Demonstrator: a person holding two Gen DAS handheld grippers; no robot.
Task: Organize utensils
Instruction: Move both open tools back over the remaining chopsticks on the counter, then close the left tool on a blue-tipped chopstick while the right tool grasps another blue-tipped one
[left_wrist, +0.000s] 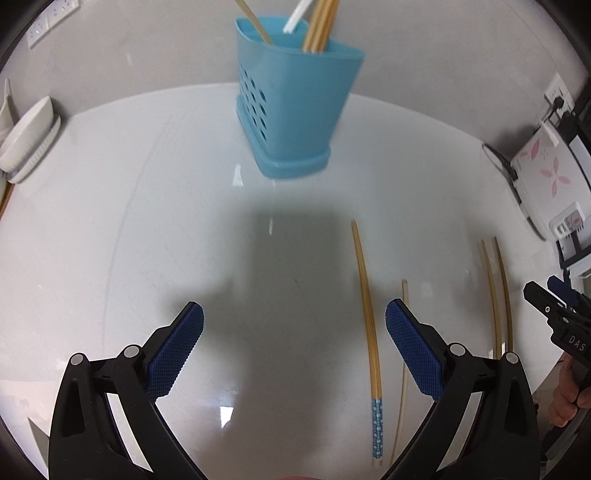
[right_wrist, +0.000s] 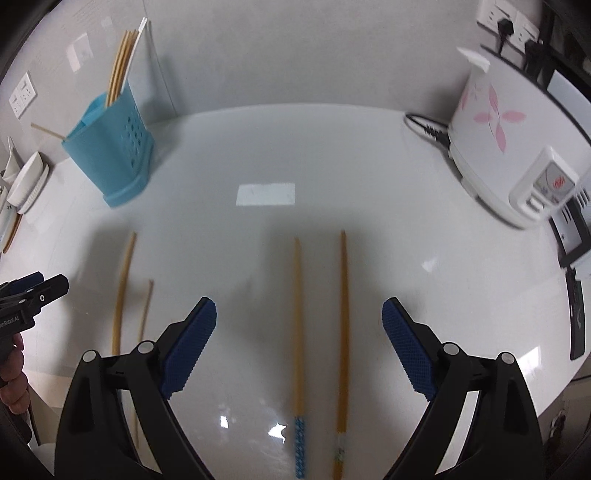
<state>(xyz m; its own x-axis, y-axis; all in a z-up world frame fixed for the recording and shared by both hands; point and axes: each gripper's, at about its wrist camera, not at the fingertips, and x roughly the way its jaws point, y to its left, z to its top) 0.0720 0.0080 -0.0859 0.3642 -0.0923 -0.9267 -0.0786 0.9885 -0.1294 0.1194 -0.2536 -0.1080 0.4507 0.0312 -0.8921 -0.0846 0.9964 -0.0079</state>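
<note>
Your white counter (right_wrist: 332, 155) fills both views, and its near edge is cut off behind the black gripper frames. At the far right the white cooker with pink petals (right_wrist: 491, 122) runs out of the picture, so you cannot see all of it. Far left stands the blue holder (right_wrist: 107, 155), already carrying several chopsticks whose tops are cropped in the left view. A white dish (left_wrist: 27, 140) sits at the far left edge, half hidden.

Your right gripper (right_wrist: 299, 343) stands wide open and grips nothing; two chopsticks (right_wrist: 297, 325) lie on the counter between its fingers, their near ends blurred. Left of them lie two more chopsticks (right_wrist: 120, 295), the thinner one partly hidden behind a finger.

Your left gripper (left_wrist: 294, 343) is also spread wide and empty, hovering over bare counter; the blue-tipped chopstick (left_wrist: 365, 302) seems to lie just inside its right finger.
</note>
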